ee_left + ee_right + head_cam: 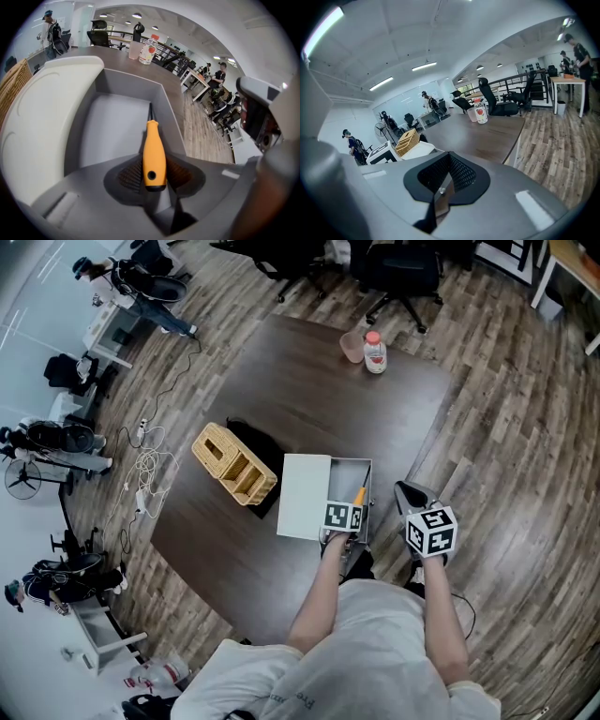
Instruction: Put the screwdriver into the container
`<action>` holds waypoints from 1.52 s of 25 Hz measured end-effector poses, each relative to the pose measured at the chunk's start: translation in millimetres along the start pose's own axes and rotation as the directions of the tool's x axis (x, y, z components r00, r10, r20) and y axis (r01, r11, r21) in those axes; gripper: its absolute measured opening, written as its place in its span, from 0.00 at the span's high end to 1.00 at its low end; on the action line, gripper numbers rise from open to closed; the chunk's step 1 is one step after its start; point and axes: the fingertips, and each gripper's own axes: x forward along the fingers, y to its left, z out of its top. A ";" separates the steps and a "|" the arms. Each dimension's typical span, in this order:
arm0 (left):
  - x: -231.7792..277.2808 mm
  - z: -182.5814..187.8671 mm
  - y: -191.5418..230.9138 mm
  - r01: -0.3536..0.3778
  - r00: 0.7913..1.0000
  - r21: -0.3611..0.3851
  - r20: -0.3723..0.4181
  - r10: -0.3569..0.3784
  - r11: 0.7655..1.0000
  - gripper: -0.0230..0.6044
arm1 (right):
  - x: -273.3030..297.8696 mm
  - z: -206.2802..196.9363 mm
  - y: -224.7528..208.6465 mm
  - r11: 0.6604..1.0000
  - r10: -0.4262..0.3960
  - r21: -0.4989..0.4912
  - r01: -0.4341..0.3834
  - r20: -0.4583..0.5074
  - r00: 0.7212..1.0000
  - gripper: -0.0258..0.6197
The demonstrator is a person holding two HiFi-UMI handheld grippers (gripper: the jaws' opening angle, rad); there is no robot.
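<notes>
An orange-handled screwdriver sits between the pads of my left gripper, which is shut on the handle. Its dark shaft points down into the open grey container. In the head view the screwdriver hangs over the container's right side, near the table's front edge, with the left gripper just behind it. The container's white lid lies on its left. My right gripper hovers to the right, off the table's edge, shut and empty, with its pads together.
A wicker basket stands on a black cloth left of the container. A bottle and a pink cup stand at the far edge of the dark table. Office chairs and cables surround the table on the wooden floor.
</notes>
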 end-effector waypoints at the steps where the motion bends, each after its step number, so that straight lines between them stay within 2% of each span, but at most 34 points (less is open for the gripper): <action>1: -0.1 -0.8 0.5 0.000 1.000 0.001 0.001 0.000 1.000 0.69 | -0.7 -0.8 0.5 1.000 -0.001 0.001 0.001 0.002 1.000 0.96; 6: -2.4 2.6 0.1 0.010 1.000 -0.007 0.014 -0.010 1.000 0.64 | -3.3 1.6 -2.2 1.000 -0.004 0.005 0.004 0.008 1.000 0.96; 15: -5.6 4.4 -1.4 -0.002 0.999 -0.005 0.038 0.002 1.000 0.64 | -6.1 -1.8 -0.1 1.000 0.006 0.003 -0.006 0.008 1.000 0.96; 25: -32.9 28.1 -18.8 -0.041 0.986 0.009 0.161 0.038 0.999 0.64 | -9.8 -4.2 5.5 0.998 0.057 -0.015 -0.057 -0.003 0.998 0.96; 32: -66.1 25.1 -28.8 -0.066 0.959 0.014 0.276 0.060 0.998 0.64 | -19.4 -13.0 22.9 0.994 0.104 -0.036 -0.104 -0.006 0.995 0.96; 38: -92.3 24.8 -41.4 -0.075 0.916 -0.008 0.394 0.072 0.997 0.64 | -22.7 -29.2 32.9 0.984 0.158 -0.069 -0.162 -0.063 0.985 0.96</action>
